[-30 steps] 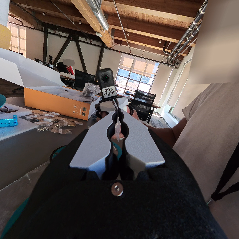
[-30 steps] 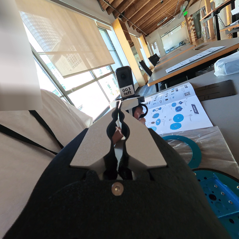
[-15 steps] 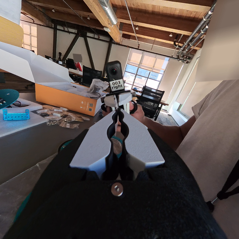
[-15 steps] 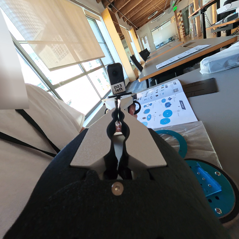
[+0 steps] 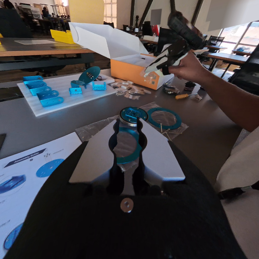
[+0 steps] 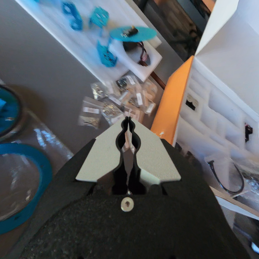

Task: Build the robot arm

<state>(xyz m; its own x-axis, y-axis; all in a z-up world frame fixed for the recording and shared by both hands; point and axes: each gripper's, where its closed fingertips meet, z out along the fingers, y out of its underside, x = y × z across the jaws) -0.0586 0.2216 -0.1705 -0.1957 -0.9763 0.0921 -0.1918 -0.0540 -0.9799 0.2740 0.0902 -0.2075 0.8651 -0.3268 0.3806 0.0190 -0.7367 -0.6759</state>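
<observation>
My left gripper is open and empty. It hovers over a teal ring that lies on a clear plastic bag, just short of a round teal disc with a blue bracket on it. A second teal ring lies to the right of it, with loose pins beside it. My right gripper is shut on a small clear plastic bag. In the left wrist view a hand holds it up in front of the orange box.
An open orange box with a white lid stands at the back. Small hardware bags lie before it. Blue brackets sit on a white foam sheet. A printed booklet lies near left, a screwdriver at right. Tip to tip, the grippers are about 35 cm apart.
The two grippers faced each other, both shut on the small clear bag. Now the left has let go, opened and swung down toward the table. The right keeps the bag and points at the box.
</observation>
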